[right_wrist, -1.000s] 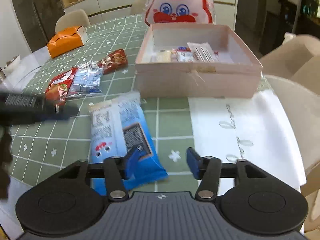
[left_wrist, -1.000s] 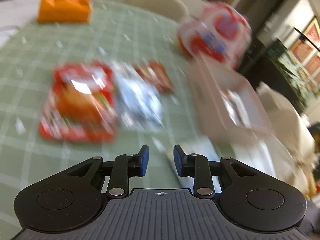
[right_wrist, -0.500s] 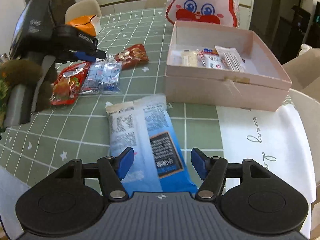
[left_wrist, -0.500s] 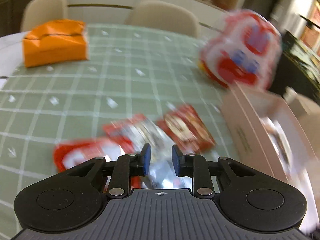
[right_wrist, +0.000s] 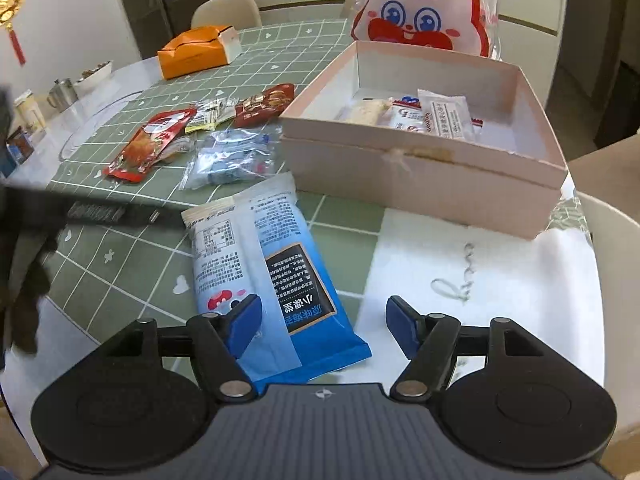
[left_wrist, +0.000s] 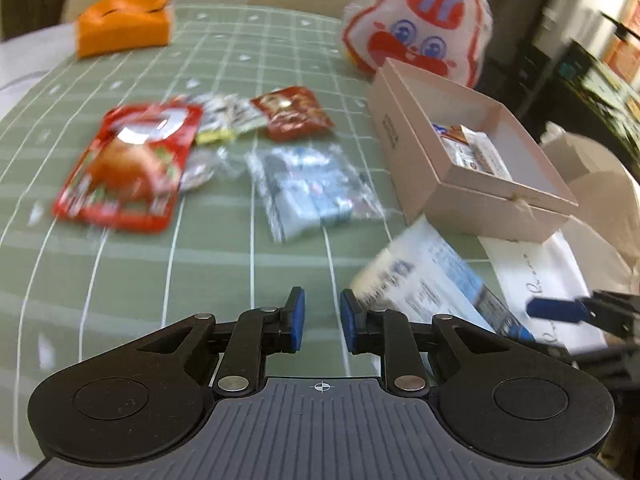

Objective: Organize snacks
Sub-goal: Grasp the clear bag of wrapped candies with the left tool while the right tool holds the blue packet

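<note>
A pink open box (right_wrist: 424, 168) holds a few small snack packets (right_wrist: 436, 114); it also shows in the left wrist view (left_wrist: 460, 176). A blue and white snack bag (right_wrist: 268, 268) lies flat in front of it, its near end between the open fingers of my right gripper (right_wrist: 322, 326), which is empty. My left gripper (left_wrist: 322, 320) is open with a narrow gap, empty, above the cloth near the blue bag (left_wrist: 432, 280). Loose on the cloth are a red packet (left_wrist: 124, 164), a clear bag of blue sweets (left_wrist: 312, 192), a small dark red packet (left_wrist: 292, 112) and small clear packets (left_wrist: 228, 116).
A green checked cloth (right_wrist: 132, 264) covers the round table. A white mat (right_wrist: 480, 280) lies at the near right. A rabbit-faced bag (right_wrist: 424, 8) stands behind the box. An orange box (right_wrist: 196, 52) is at the far side. Chairs stand around the table.
My left gripper has pulled back and swung right, so the snacks sit farther off and the blue bag shows. My right gripper has moved in over the blue bag's near end.
</note>
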Demonstrator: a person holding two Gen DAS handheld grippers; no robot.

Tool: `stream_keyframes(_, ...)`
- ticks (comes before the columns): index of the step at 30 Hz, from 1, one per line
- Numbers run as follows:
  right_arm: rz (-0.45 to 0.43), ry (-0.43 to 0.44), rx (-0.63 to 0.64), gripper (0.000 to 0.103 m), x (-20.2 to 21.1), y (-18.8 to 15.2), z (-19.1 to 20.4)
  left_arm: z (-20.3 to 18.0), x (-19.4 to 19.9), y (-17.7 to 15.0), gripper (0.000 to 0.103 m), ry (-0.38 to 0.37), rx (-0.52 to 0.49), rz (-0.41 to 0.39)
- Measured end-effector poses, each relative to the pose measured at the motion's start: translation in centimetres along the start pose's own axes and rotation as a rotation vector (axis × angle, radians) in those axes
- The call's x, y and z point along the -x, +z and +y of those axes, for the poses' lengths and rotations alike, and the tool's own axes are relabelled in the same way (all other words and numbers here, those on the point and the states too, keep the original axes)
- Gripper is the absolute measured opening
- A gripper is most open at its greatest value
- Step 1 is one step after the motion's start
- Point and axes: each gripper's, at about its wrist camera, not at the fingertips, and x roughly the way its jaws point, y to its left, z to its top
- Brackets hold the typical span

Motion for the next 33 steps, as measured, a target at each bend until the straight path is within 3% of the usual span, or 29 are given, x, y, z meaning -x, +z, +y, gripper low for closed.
stream_keyframes(3, 0.0, 0.041, 0.014, 0.069, -1.0, 1.8, 0.1, -0.2, 1.4, -1.7, 0.023, 0.012, 0.108, -0.036)
stream_keyframes(7, -0.018, 0.066, 0.095, 0.069, -2.7, 4.1, 2.6, 0.4, 2.7, -3.1, 0.023, 0.083, 0.251, -0.08)
stream_keyframes(10, -0.033, 0.098, 0.197, 0.069, -4.1, 5.0, 5.4, 1.2, 4.1, -3.9, 0.023, 0.1, 0.266, -0.156)
stream_keyframes(13, -0.043, 0.046, 0.263, 0.069, -6.2, 5.9, 7.5, 2.9, 4.7, -4.4, 0.023, 0.109, 0.31, -0.18)
stream_keyframes(19, -0.032, 0.012, 0.198, 0.074, -9.5, 8.3, 8.9, 5.4, 4.2, -4.6, 0.023, 0.08, 0.369, -0.162)
stream_keyframes(23, -0.036, -0.03, 0.183, 0.086, -11.3, 9.4, 10.2, 5.9, 4.3, -3.9, 0.023, 0.072, 0.366, -0.176)
stream_keyframes(26, -0.039, -0.019, 0.202, 0.086, -11.9, 9.8, 10.7, 6.3, 4.5, -3.8, 0.023, 0.068, 0.376, -0.18)
stream_keyframes(28, -0.034, -0.003, 0.216, 0.083, -11.8, 9.9, 10.8, 6.6, 4.4, -3.7, 0.023, 0.07, 0.391, -0.183)
stream_keyframes(30, -0.028, 0.022, 0.243, 0.064, -11.3, 9.9, 10.8, 6.8, 4.3, -3.6, 0.023, 0.075, 0.405, -0.183)
stream_keyframes(33, -0.011, 0.045, 0.281, 0.052, -10.5, 9.5, 10.6, 6.9, 4.1, -3.5, 0.023, 0.076, 0.419, -0.181)
